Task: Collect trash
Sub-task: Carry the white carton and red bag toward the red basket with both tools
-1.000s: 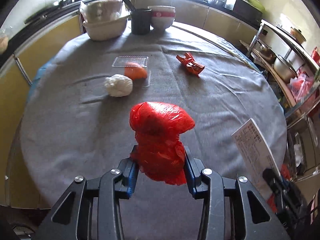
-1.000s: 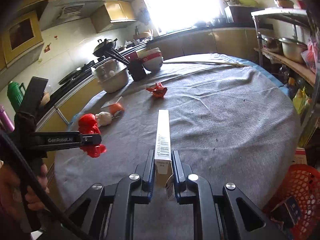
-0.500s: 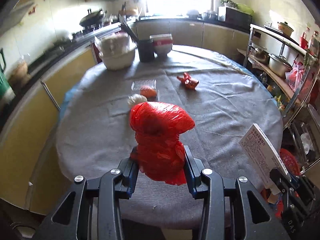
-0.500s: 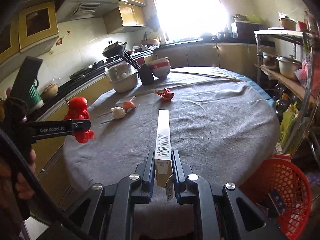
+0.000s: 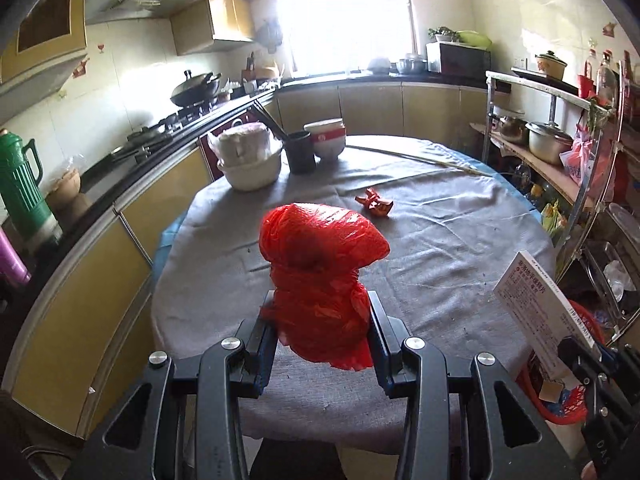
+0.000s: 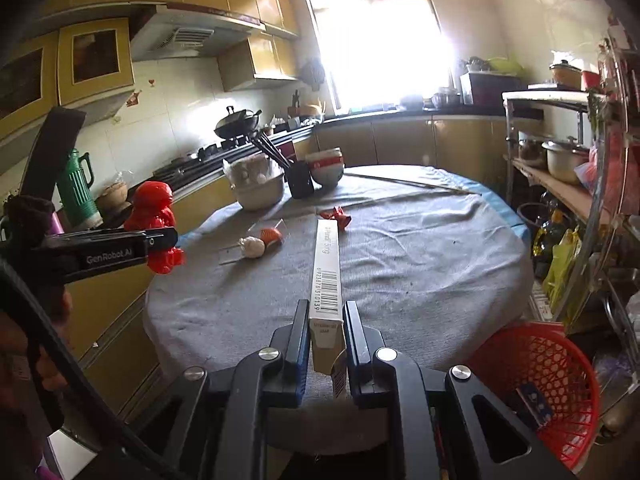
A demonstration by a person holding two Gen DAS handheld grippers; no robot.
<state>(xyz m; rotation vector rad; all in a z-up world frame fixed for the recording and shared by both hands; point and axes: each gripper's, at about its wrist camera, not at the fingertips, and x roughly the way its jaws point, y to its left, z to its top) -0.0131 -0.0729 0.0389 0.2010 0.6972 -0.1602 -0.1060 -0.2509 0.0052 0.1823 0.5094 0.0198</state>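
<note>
My left gripper (image 5: 320, 320) clamps red bag (image 5: 320, 268); right gripper (image 6: 326, 336) pinches carton (image 6: 327, 276). Basket (image 6: 536, 364) at 4 o'clock. Wrapper (image 6: 335, 215), tissue wad (image 6: 252, 246) left on table (image 6: 420, 264), 12 o'clock.

Daylight pours through the window (image 6: 380, 32), blown out to pure white and hazing the wall beside it. Away from the window the cabinets (image 6: 92, 56) sit dim. Fisheye bending curves everything, with black corners.
</note>
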